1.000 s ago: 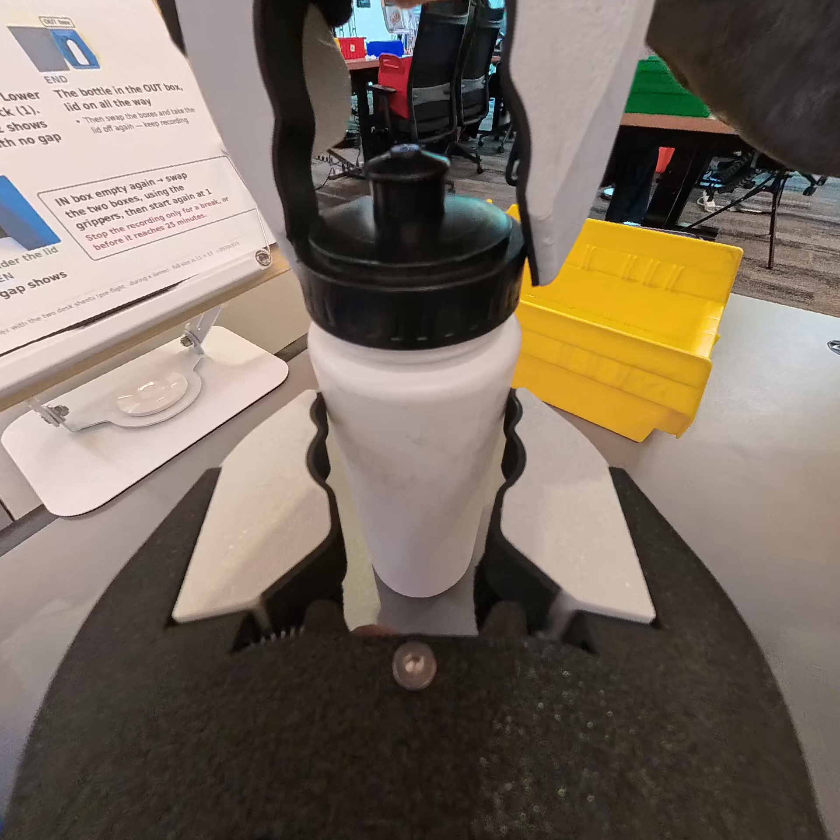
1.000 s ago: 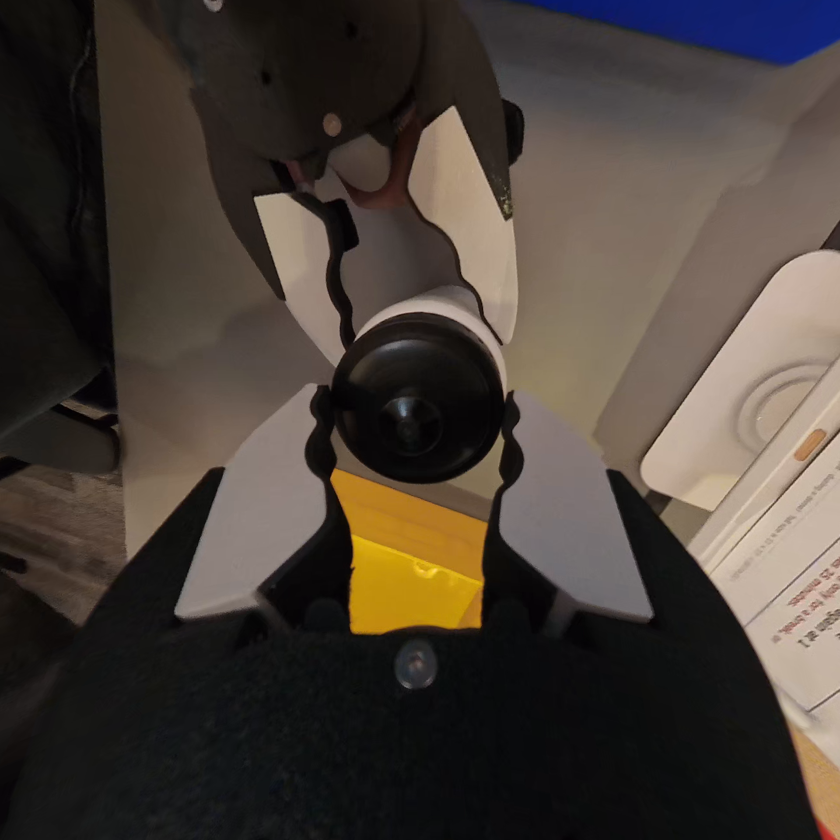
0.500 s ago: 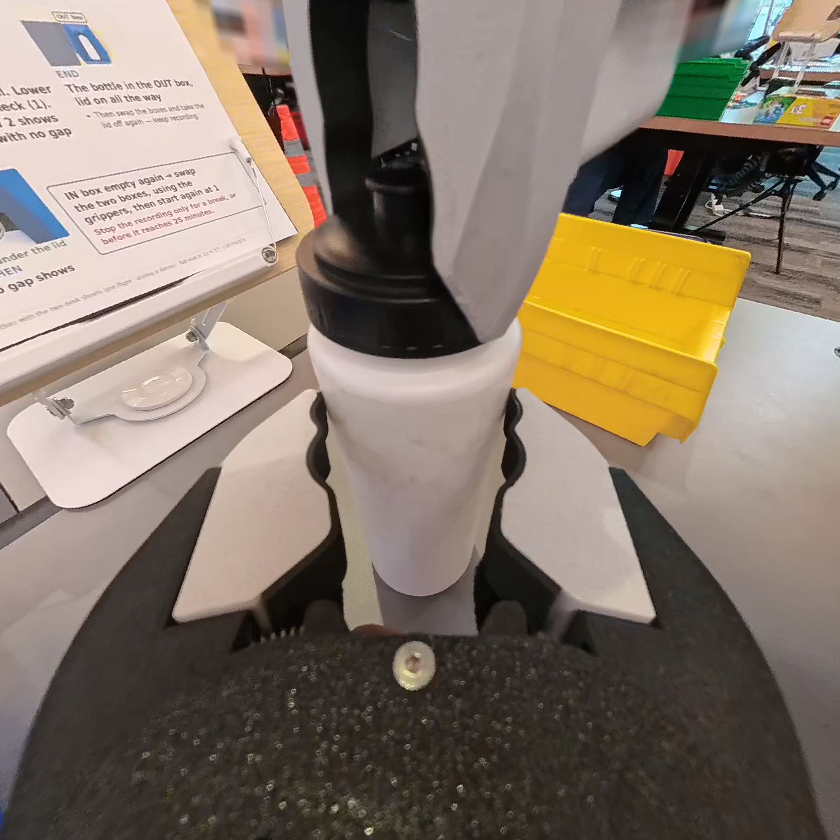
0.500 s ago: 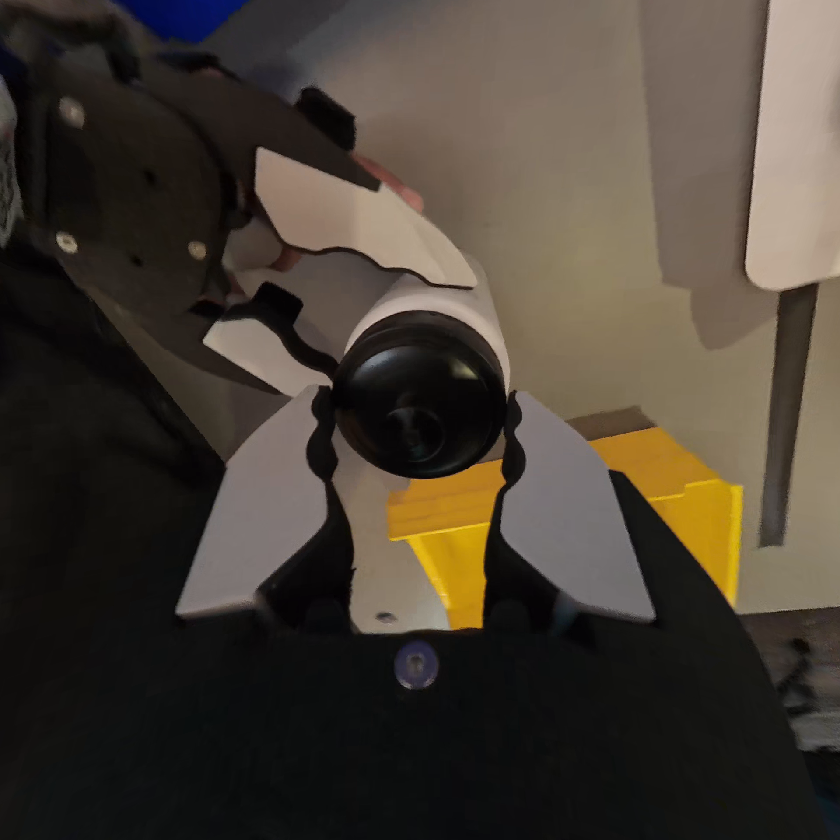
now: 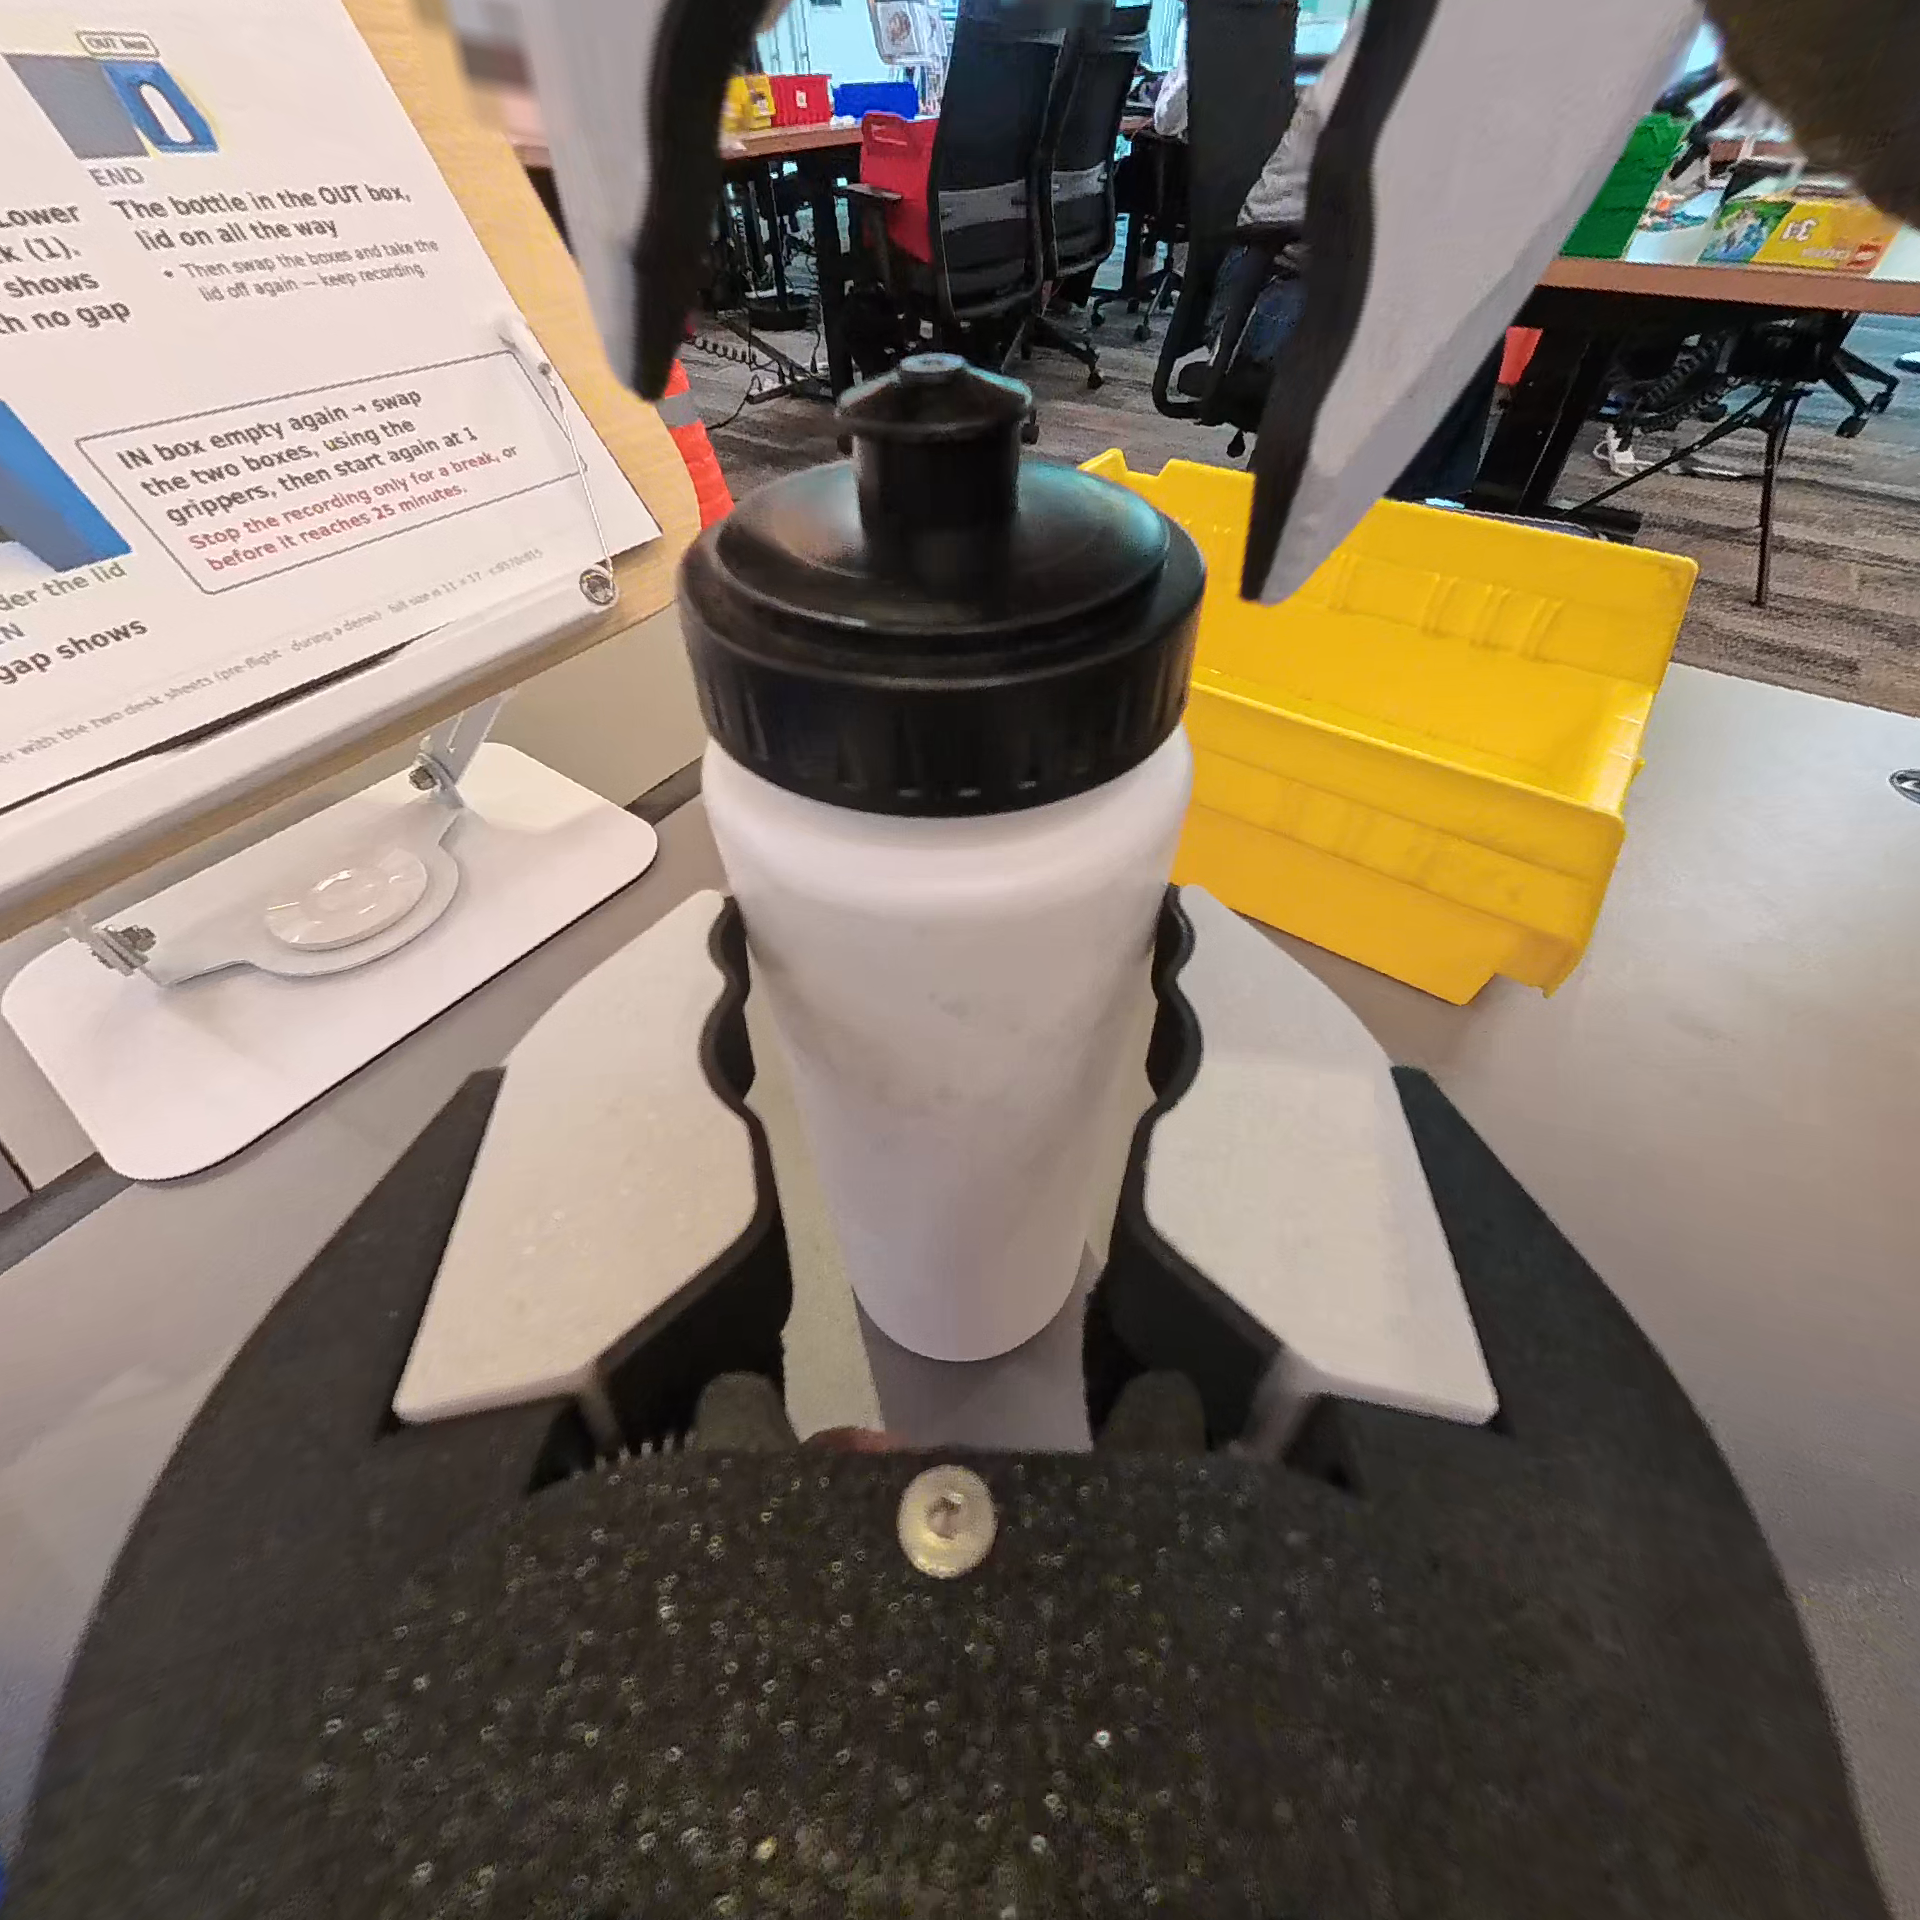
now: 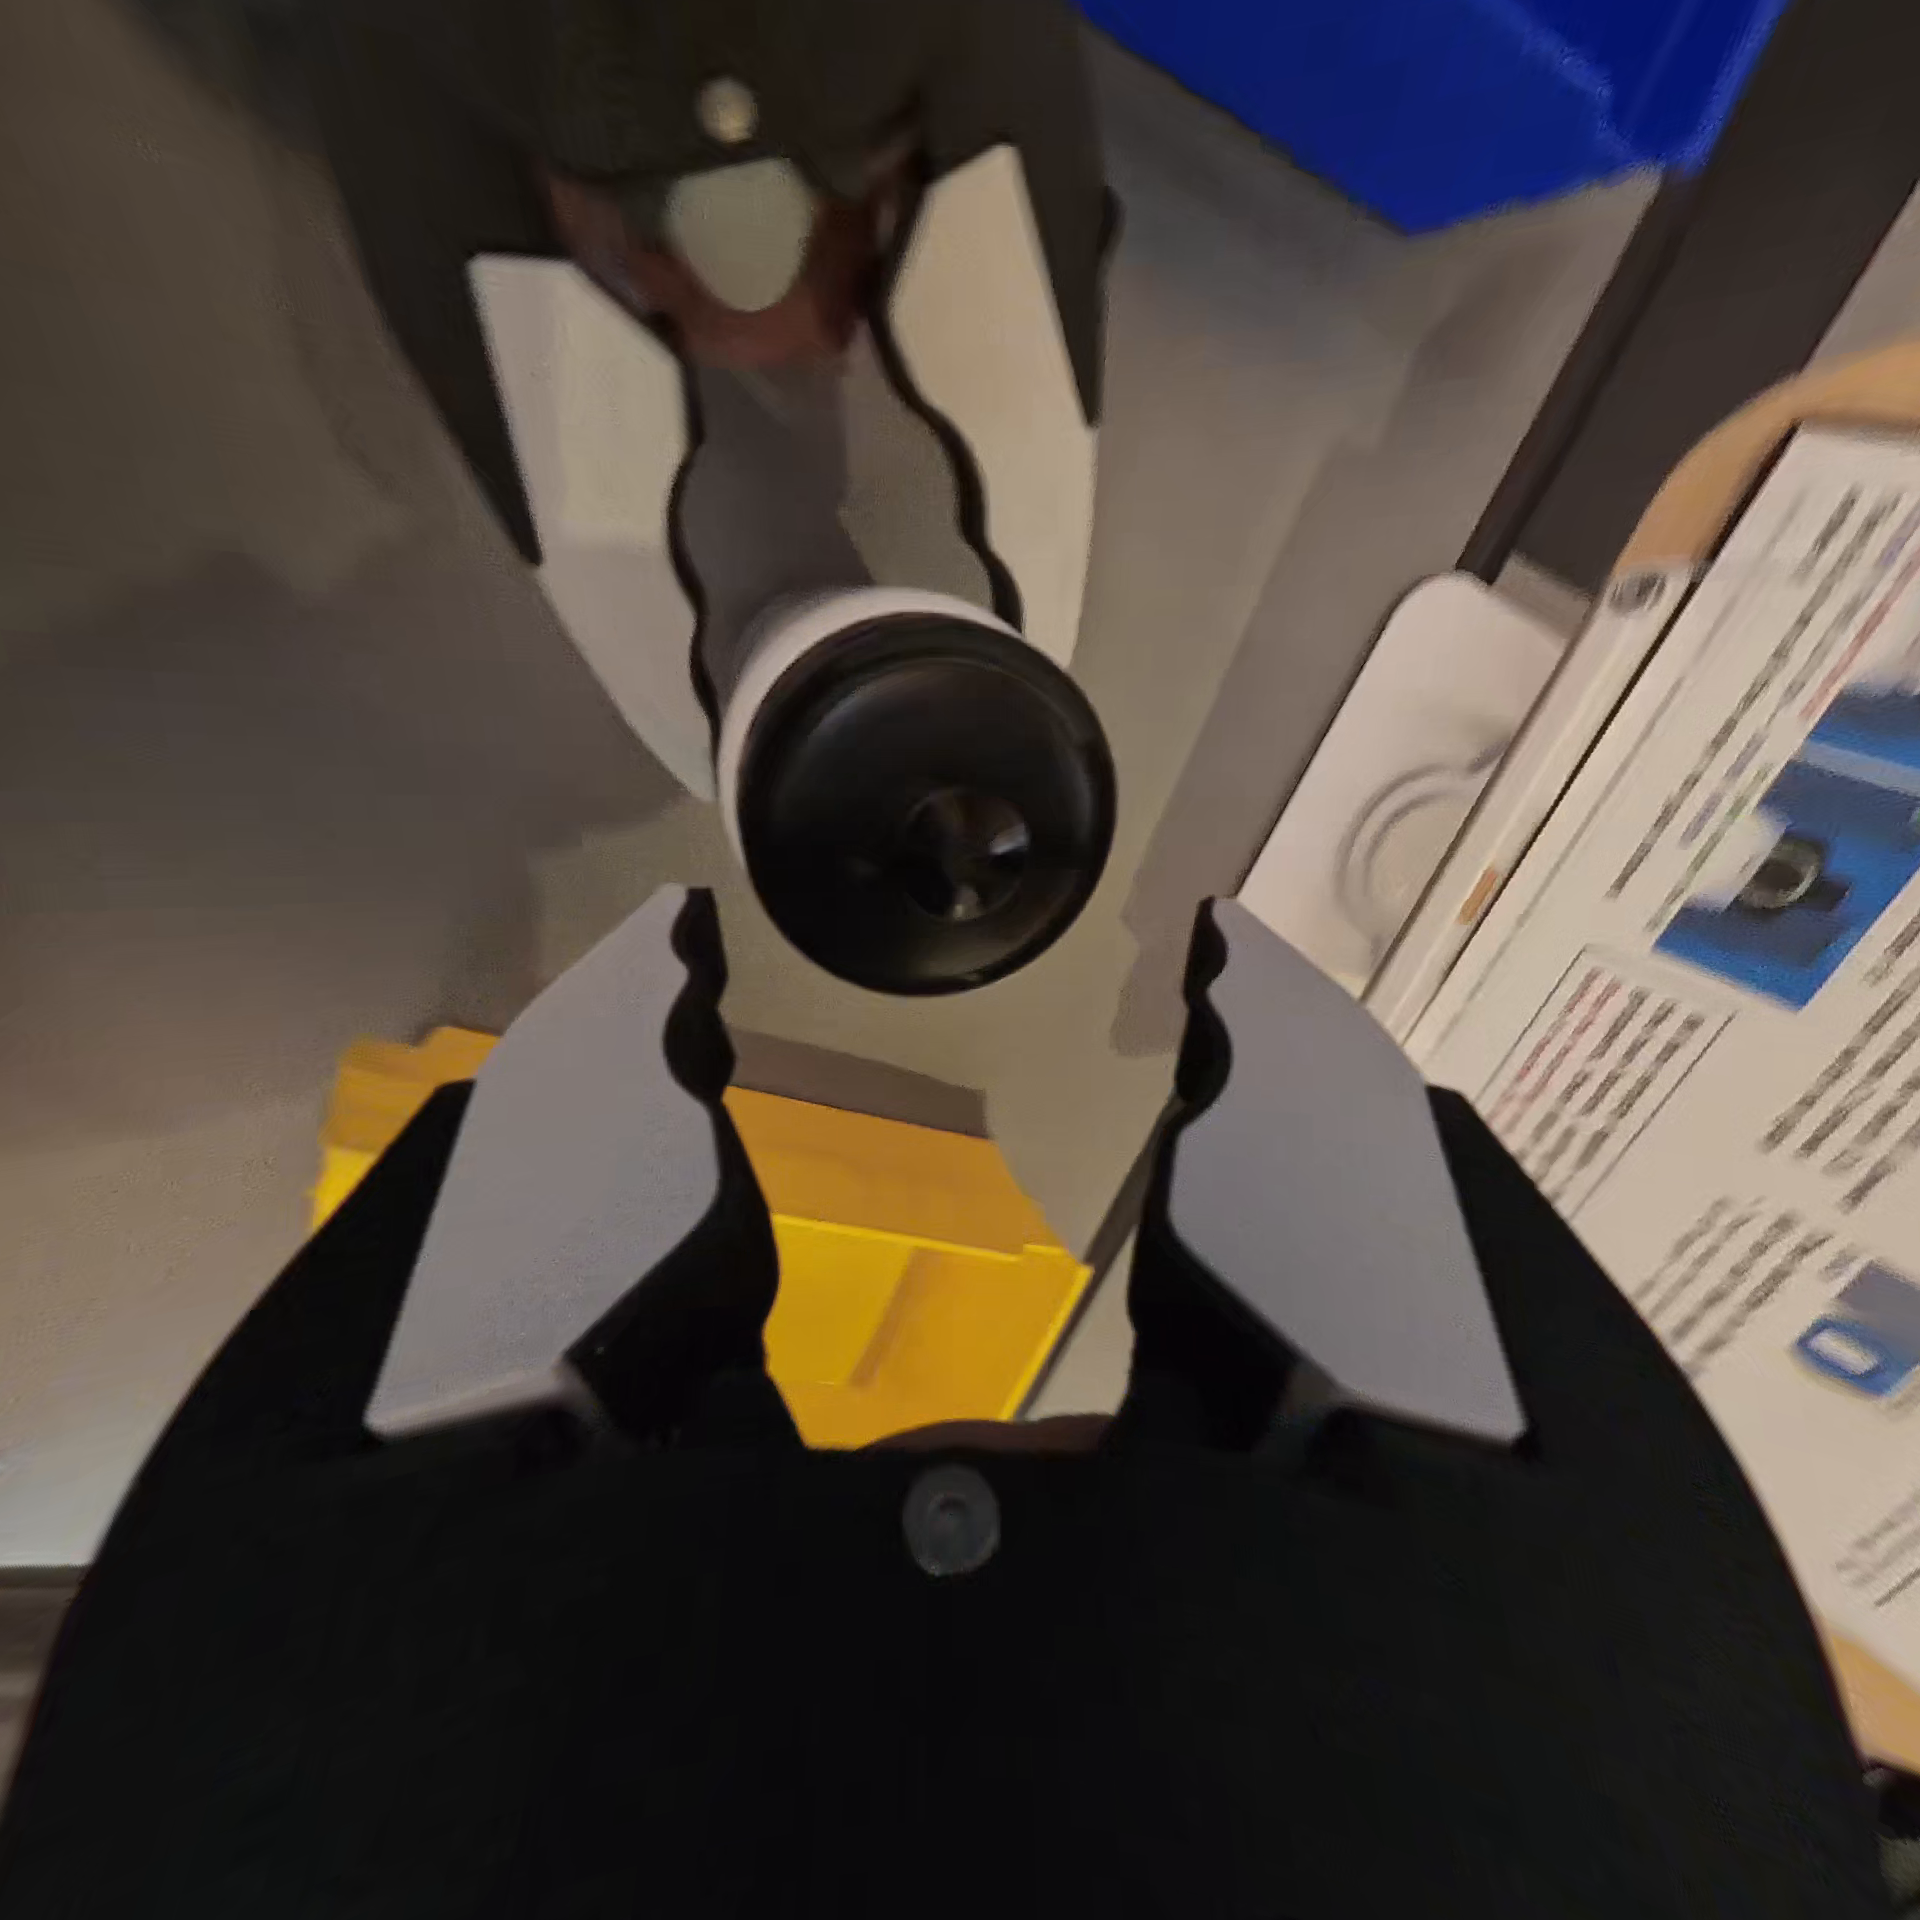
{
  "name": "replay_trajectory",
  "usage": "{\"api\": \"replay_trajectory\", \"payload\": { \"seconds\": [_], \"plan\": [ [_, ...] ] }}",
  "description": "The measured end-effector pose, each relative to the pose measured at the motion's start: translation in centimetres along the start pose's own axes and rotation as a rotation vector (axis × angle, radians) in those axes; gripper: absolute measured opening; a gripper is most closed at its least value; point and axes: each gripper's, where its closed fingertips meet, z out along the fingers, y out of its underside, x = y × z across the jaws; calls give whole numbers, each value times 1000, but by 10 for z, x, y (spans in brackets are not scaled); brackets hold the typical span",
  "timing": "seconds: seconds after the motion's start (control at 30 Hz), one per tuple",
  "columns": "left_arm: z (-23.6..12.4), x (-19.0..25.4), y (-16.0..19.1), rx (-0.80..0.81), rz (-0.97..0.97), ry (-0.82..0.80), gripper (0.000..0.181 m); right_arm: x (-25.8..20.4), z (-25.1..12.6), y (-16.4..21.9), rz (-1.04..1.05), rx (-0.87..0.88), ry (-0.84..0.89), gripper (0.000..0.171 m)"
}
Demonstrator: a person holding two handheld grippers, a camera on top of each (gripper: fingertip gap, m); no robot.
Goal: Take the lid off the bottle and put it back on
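Observation:
A white bottle [image 5: 951,1039] with a black lid [image 5: 940,634] on its neck stands upright between the fingers of my left gripper [image 5: 948,935], which is shut on the bottle's body. My right gripper [image 5: 945,488] hangs above the lid in the left wrist view, open, with its fingers clear of the lid on both sides. In the right wrist view I look down on the lid [image 6: 925,805] and the bottle [image 6: 779,644]. My right gripper [image 6: 945,925] is open just short of the lid. The left gripper [image 6: 842,582] shows beyond, holding the bottle.
A yellow bin [image 5: 1434,748] lies on the grey table [image 5: 1714,1091] to the right behind the bottle; it also shows in the right wrist view [image 6: 894,1247]. A white stand [image 5: 312,935] holds an instruction sheet [image 5: 260,364] at the left. A blue bin [image 6: 1403,94] is at the far side.
My right gripper was shut on the lid and turning it. It has let go, opened and lifted off the lid. The left gripper still holds the bottle.

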Motion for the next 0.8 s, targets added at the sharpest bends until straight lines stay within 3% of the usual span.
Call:
{"api": "replay_trajectory", "payload": {
  "seconds": [0.23, 0.33, 0.47, 0.8],
  "plan": [
    [0, 0, 0, -6, 3, 7, 75, -7, 9, -3, -75, -13, -111, 87],
    [0, 0, 0, -6, 3, 5, 75, -6, 11, -7, -83, -38, -143, 71],
    [0, 0, 0, -5, -4, 5, 75, -5, 11, -7, -20, -60, -169, 70],
    [0, 0, 0, -4, -4, -19, 75, -13, 10, -7, 578, -226, -87, 70]
  ]
}}
